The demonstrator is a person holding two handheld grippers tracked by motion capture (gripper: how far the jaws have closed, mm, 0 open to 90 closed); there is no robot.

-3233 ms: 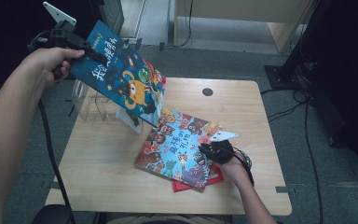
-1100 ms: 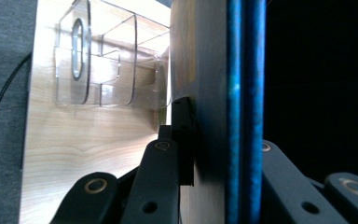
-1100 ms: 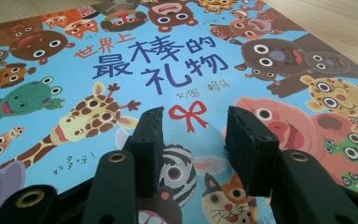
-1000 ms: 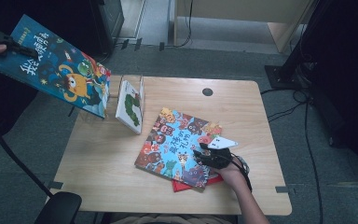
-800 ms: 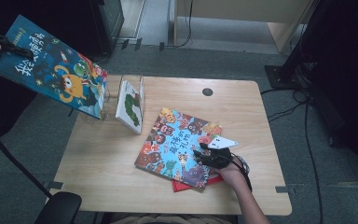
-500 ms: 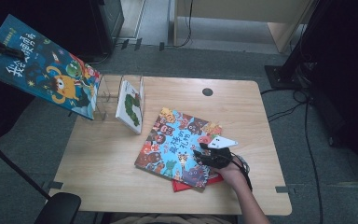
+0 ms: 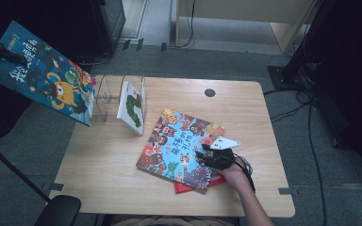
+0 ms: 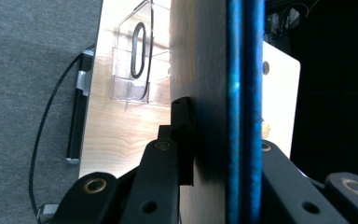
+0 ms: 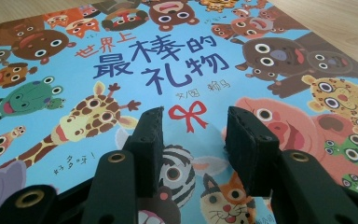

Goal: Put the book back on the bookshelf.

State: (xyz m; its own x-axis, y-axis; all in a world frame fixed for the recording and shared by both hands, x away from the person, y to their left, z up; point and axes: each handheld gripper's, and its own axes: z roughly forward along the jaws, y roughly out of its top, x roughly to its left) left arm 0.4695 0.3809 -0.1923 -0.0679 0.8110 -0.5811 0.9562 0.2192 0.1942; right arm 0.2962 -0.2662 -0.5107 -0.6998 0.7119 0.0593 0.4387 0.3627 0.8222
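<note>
where claw-gripped, thin dark-blue picture book (image 7: 42, 77)

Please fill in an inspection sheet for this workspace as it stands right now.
Surface: light wooden table with a round cable hole; no damage seen.
Job's things: blue monster picture book held in the air, left of the table; clear book rack with a white caterpillar book standing in it.
Clutter: blue animal picture book lying flat on a red book.
Grippers: left gripper shut on the blue monster picture book; right gripper, jaws apart, over the blue animal picture book, gripping nothing.
Cables: black cables on the floor at right.
Surroundings: grey carpet, dark furniture beyond the table.
</note>
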